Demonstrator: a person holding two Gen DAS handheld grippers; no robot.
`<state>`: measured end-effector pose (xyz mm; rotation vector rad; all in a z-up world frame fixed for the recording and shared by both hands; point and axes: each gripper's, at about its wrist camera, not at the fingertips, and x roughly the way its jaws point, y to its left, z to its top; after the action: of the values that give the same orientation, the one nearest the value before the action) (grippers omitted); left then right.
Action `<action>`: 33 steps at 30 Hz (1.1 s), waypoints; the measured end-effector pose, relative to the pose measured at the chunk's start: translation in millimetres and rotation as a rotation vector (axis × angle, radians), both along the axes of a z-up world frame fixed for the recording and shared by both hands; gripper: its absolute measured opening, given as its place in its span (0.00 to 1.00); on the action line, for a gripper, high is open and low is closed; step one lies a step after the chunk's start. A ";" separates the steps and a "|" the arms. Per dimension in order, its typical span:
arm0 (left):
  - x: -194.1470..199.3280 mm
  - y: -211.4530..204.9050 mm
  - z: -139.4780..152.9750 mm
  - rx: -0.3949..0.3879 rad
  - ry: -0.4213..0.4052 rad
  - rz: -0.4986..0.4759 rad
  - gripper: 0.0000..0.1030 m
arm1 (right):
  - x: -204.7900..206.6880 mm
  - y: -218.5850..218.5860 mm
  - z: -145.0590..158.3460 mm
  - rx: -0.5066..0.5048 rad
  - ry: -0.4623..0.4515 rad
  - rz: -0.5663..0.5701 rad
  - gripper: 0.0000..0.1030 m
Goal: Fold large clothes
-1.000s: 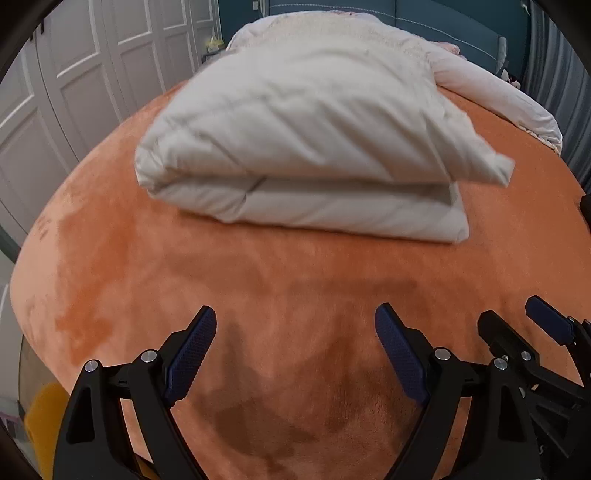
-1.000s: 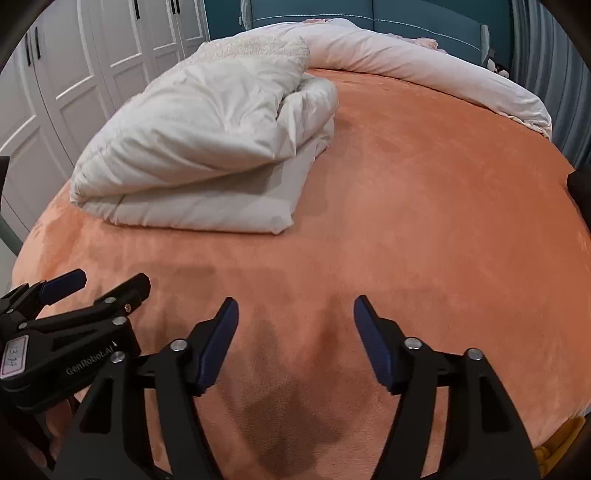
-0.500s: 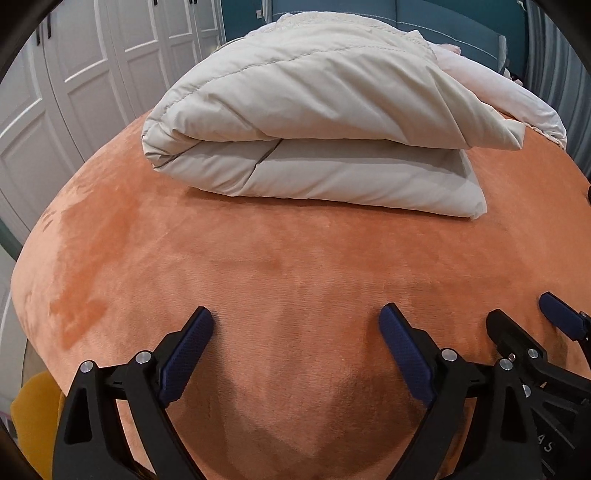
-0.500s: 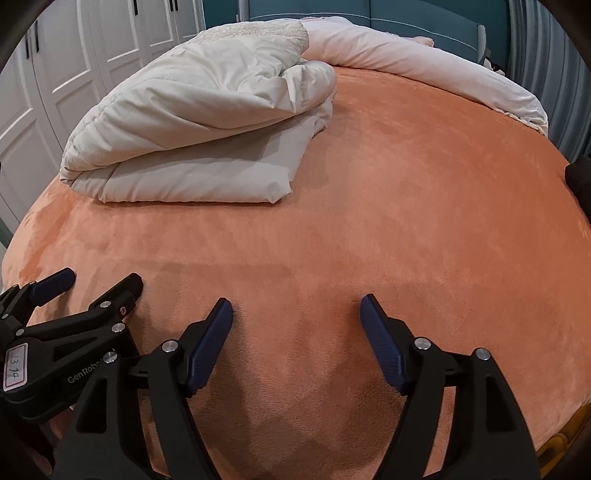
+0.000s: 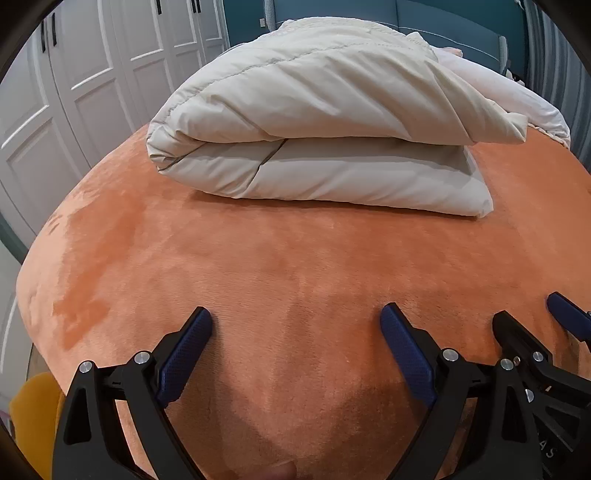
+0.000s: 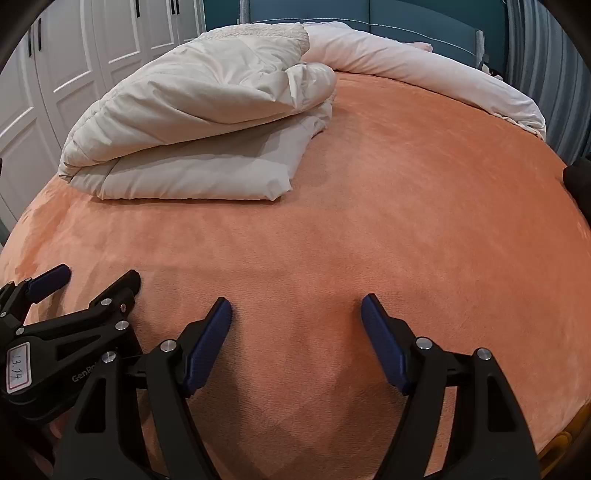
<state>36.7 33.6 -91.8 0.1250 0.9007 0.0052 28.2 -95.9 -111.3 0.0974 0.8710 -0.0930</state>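
A cream padded garment (image 5: 325, 122) lies folded in a thick bundle on the orange bed cover (image 5: 295, 258), at the far left of the bed in the right wrist view (image 6: 199, 129). My left gripper (image 5: 295, 314) hovers open over bare cover, well short of the bundle's near edge, with nothing between its blue pads. Beside it on the right, my right gripper (image 6: 295, 302) is open too, also over bare cover. Each gripper shows in the other's view: the right one (image 5: 528, 310) at the lower right, the left one (image 6: 98, 275) at the lower left.
White wardrobe doors (image 5: 92, 74) stand along the bed's left side. A long white rolled duvet (image 6: 424, 70) lies across the far end before a teal headboard (image 6: 369, 18). A dark object (image 6: 578, 177) sits at the right edge, something yellow (image 5: 29, 417) low on the left.
Both grippers have spread their jaws a little wider. The left one has dipped toward the cover, and the folded bundle now looks sharp and steady instead of blurred.
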 end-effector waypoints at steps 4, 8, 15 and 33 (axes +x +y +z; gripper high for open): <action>-0.4 -1.3 0.0 0.009 -0.005 0.005 0.88 | 0.2 -2.8 -0.6 -0.004 -0.002 0.004 0.68; 0.3 -1.6 0.0 0.012 -0.008 0.008 0.88 | 0.7 -3.1 -0.7 -0.004 -0.001 0.006 0.68; -0.1 -1.4 -1.4 0.018 -0.014 0.007 0.88 | 2.5 -4.4 -1.2 -0.010 -0.004 0.011 0.68; -0.4 -2.2 -2.5 0.023 -0.019 0.009 0.88 | 2.6 -2.4 -2.1 -0.015 -0.006 0.014 0.68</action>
<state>36.4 31.4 -94.3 0.1426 0.8822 0.0251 30.8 -98.3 -113.4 0.0780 0.8650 -0.0862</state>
